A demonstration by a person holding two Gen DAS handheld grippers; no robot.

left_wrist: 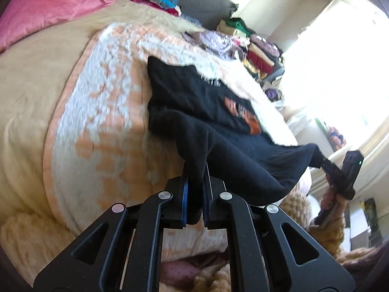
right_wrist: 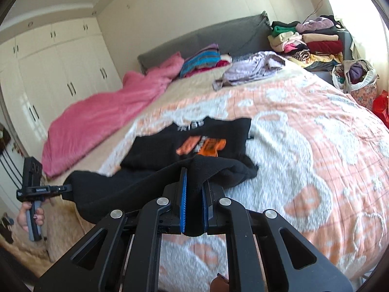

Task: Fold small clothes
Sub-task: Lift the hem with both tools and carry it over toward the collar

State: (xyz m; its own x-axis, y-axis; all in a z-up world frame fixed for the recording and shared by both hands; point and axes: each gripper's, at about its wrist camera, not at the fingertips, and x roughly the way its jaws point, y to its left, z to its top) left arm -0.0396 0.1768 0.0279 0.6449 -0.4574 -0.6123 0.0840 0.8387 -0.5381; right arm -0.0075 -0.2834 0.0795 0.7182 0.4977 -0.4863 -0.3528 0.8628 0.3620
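Together, the left gripper and right gripper each pinch shut on the black shirt's near hem. Its printed front lies ahead on the bedspread, presumably so the hem can fold forward.

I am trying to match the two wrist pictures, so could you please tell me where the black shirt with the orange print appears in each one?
Left wrist view: the black shirt lies at centre on the bedspread, its near edge pinched in the left hand-held gripper.
Right wrist view: the shirt lies at centre, its near edge pinched in the right hand-held gripper.
Shared landmark: the pink blanket, upper left in both.
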